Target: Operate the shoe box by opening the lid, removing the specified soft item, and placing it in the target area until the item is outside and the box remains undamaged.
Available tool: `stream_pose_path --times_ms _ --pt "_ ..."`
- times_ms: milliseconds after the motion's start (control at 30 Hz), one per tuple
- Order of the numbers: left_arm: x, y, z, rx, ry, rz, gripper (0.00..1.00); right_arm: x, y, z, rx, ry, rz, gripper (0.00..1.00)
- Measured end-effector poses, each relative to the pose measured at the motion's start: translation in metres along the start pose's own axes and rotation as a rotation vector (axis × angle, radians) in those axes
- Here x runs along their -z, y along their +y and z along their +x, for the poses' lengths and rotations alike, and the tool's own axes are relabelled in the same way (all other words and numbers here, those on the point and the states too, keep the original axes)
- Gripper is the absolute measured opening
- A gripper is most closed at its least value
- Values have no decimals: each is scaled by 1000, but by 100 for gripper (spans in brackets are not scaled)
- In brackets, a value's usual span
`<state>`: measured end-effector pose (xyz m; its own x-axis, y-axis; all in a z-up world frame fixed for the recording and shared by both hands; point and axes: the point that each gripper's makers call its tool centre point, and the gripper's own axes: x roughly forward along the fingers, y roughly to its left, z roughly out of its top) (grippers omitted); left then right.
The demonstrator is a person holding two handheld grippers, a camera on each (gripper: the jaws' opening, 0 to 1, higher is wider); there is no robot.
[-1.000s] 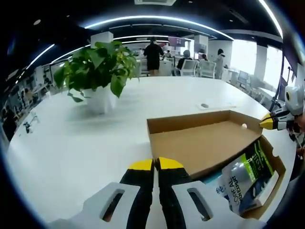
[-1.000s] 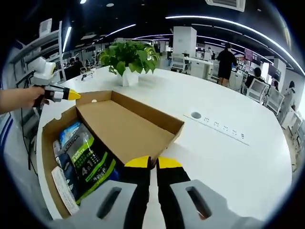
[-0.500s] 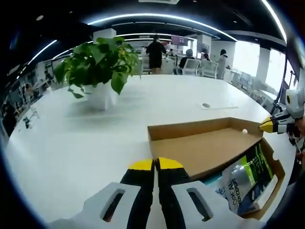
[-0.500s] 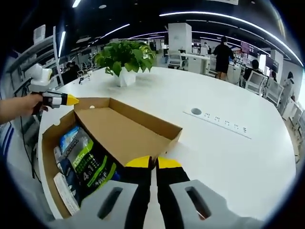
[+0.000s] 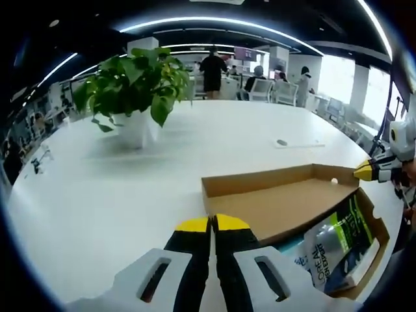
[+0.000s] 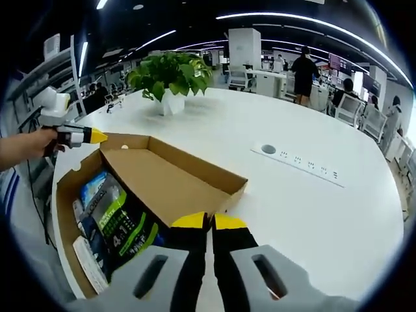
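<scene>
Right gripper view, soft pack (image 6: 120,224) in open box (image 6: 65,214), left of closed tool (image 6: 209,223)

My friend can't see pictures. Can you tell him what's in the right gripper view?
An open cardboard shoe box sits on a big white table, with a green and black packet inside. The right gripper points at it, fingers together. A potted plant stands farther back.

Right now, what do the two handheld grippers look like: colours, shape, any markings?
Both match. The left gripper and right gripper each have two black fingers capped with yellow tips, flanked by pale grey shells with slot-shaped cut-outs. Seen from the other side, each narrows to a yellow point on a black and white body. No sleeve is visible at the hand.
</scene>
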<state>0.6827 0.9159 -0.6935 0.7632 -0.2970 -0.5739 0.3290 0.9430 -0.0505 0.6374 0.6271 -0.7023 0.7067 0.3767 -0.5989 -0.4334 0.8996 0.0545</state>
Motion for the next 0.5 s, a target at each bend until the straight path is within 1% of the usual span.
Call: stream_pose_path --times_ms 167,300,500 --pt "0 -1 -1 -5 2 9 0 0 -1 -1 1 5 17 1" --pt "-1 -2 -3 -11 -3 51 0 -1 -1 -3 4 -2 9 1" --pt "-2 -3 -7 -10 -9 43 0 -1 -1 -6 -9 -4 -8 3"
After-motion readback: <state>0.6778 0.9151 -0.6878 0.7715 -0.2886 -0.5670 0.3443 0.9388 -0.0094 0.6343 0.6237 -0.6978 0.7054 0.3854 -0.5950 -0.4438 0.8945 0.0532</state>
